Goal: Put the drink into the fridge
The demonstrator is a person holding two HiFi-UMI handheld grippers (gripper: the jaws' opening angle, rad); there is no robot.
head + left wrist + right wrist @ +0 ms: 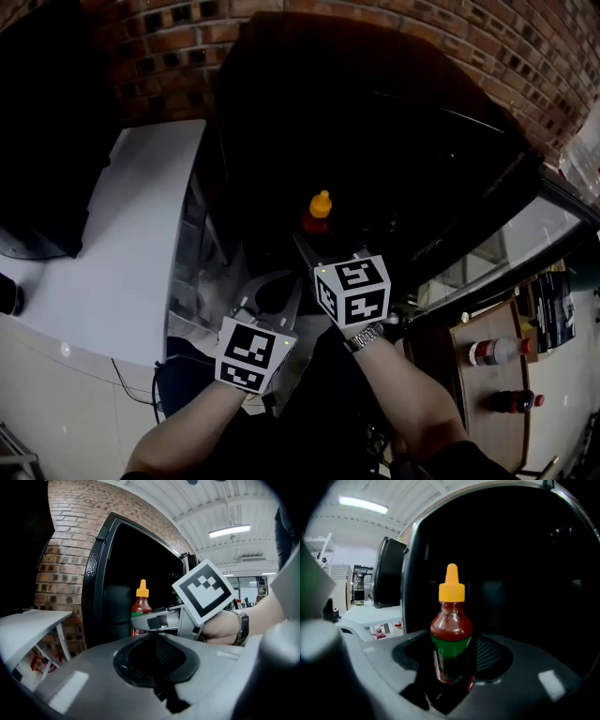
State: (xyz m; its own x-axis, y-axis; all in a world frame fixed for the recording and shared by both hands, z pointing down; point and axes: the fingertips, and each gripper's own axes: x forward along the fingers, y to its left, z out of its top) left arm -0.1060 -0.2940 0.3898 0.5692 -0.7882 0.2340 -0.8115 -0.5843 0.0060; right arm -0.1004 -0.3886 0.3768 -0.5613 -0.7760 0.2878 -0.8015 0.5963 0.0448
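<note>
While a person is holding the drink (451,620) upright just outside the open fridge (93,592), the R gripper (450,681) is pinching the bottle's lower body, w/ the orange cap pointing up. The L gripper (157,667) is hanging alongside, its jaws looking pressed together w/ nothing between. Best approach, prob.: keeping the grip firm and the bottle vertical, going in level, seating the base on a shelf before letting go. Showing here: 1 drink, 2 grippers, 1 fridge, 2 other bottles (502,352) lying off to the right.
</note>
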